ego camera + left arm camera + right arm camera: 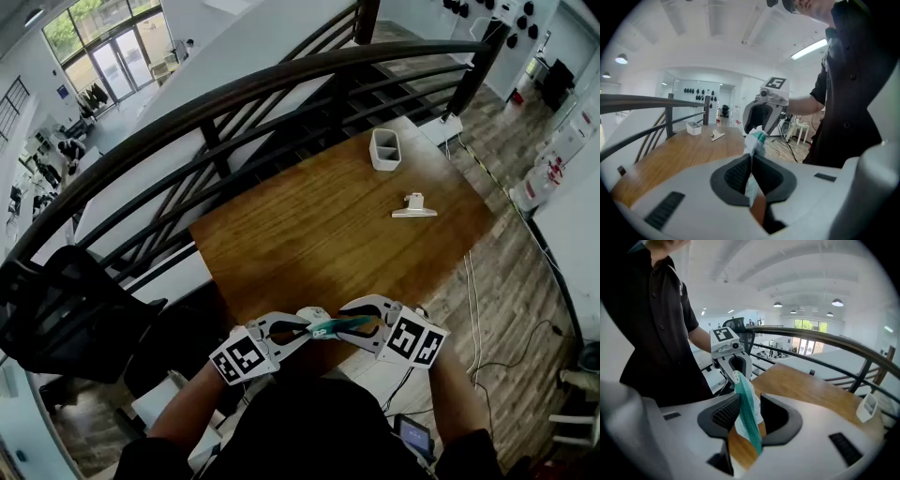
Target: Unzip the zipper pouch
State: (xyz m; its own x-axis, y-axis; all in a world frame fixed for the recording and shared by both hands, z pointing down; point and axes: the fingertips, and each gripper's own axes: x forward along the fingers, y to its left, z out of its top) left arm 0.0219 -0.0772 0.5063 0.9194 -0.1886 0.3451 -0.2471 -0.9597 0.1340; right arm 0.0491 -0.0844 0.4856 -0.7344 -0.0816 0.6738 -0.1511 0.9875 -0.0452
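Observation:
A small white pouch with a teal zipper (pixel 333 326) hangs in the air between my two grippers, over the near edge of the wooden table (pixel 328 225). My left gripper (pixel 314 320) is shut on one end of it; in the left gripper view its pads (pixel 738 173) pinch the fabric (pixel 754 140), and the right gripper (pixel 758 131) faces it. My right gripper (pixel 351 317) has its jaws apart. In the right gripper view the zipper strip (pixel 747 413) hangs loose in the gap between the pads (pixel 725 412), and the left gripper (pixel 734 370) holds its far end.
A white two-cell holder (pixel 384 148) and a white clip (pixel 413 206) sit at the table's far right. A dark curved railing (pixel 281 103) runs behind the table. A black chair (pixel 66 309) stands at the left. Cables (pixel 473 309) lie on the floor at the right.

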